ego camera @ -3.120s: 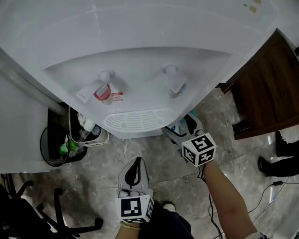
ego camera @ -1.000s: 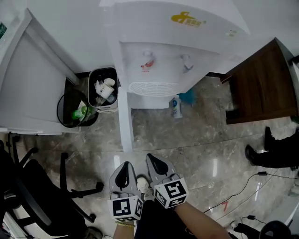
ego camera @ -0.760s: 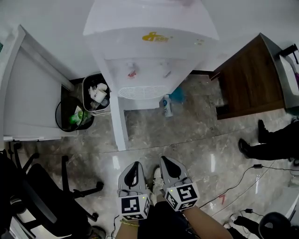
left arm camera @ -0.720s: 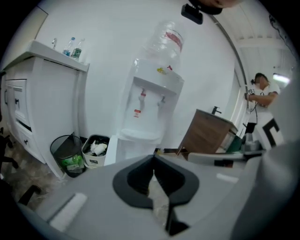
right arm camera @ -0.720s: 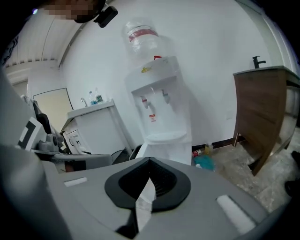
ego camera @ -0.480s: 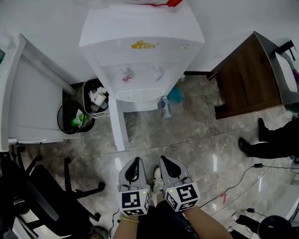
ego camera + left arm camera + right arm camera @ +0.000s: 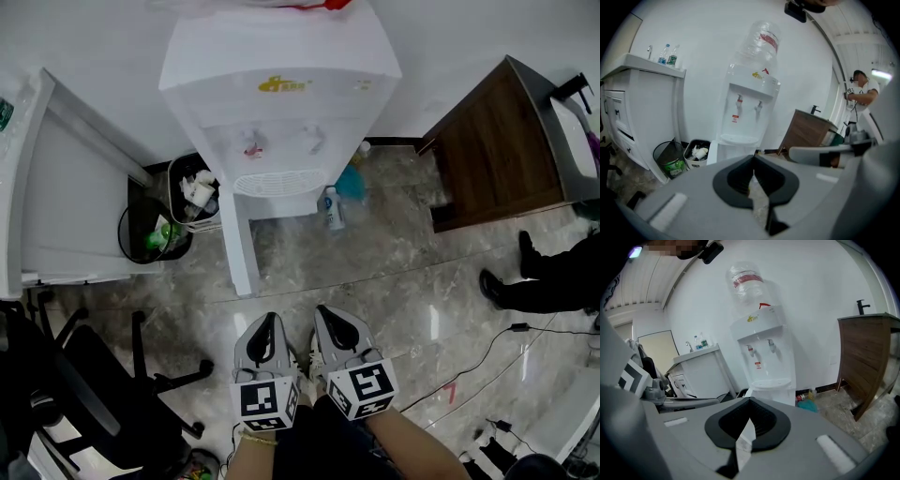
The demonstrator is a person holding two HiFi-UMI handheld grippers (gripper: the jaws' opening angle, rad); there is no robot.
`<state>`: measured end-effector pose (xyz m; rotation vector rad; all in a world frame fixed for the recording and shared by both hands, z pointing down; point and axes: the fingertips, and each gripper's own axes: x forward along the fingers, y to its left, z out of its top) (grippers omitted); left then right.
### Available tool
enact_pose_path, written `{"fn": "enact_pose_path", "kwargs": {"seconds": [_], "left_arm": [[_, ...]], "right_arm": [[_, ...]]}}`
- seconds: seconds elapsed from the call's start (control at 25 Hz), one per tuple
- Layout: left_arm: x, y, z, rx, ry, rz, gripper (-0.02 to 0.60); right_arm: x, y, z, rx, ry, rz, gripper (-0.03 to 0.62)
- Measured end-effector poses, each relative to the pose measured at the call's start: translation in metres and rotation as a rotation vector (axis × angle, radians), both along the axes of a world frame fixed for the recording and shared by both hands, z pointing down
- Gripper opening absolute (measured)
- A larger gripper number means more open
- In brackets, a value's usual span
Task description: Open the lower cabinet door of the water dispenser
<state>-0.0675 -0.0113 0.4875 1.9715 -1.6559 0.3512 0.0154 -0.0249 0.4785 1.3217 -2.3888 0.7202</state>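
The white water dispenser [image 7: 281, 94] stands against the wall, a clear bottle [image 7: 761, 44] upside down on top. Its lower cabinet door [image 7: 236, 253] stands swung out toward me, seen edge-on as a narrow white panel. Both grippers hang close to my body, well back from the dispenser and touching nothing. My left gripper [image 7: 271, 320] and my right gripper [image 7: 331, 310] are side by side, each shut with nothing between the pads. The dispenser [image 7: 749, 108] shows beyond the closed left gripper [image 7: 753, 158]. The right gripper view has the dispenser [image 7: 766, 350] past the closed right gripper [image 7: 750, 400].
Left of the dispenser are a rectangular waste bin [image 7: 194, 192], a round black bin [image 7: 150, 230] and a white counter [image 7: 66, 187]. A small bottle [image 7: 330, 208] stands on the marble floor. A brown wooden cabinet [image 7: 497, 150] is at the right, an office chair [image 7: 84, 394] at the lower left, a person's feet [image 7: 534, 281] and cables [image 7: 469, 375] at the right.
I have backed away from the dispenser, which was close at first with the right gripper under its front. The door now stands open. Both grippers have drawn back near my body and hold still.
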Motion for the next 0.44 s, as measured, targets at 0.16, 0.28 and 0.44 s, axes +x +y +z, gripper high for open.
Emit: {"fn": "enact_pose_path", "kwargs": {"seconds": [0.16, 0.28, 0.44], "left_arm": [[-0.0003, 0.0015, -0.0031, 0.003, 0.006, -0.001, 0.006], [-0.0016, 0.0029, -0.0048, 0.007, 0.007, -0.001, 0.006], [-0.0028, 0.0019, -0.0061, 0.014, 0.007, -0.007, 0.006]], "right_arm": [[-0.0047, 0.0017, -0.0032, 0.005, -0.002, -0.006, -0.002], [-0.0058, 0.0031, -0.0045, 0.007, -0.002, -0.003, -0.002], [-0.0064, 0.0024, -0.0059, 0.015, 0.0, -0.003, -0.002]]}}
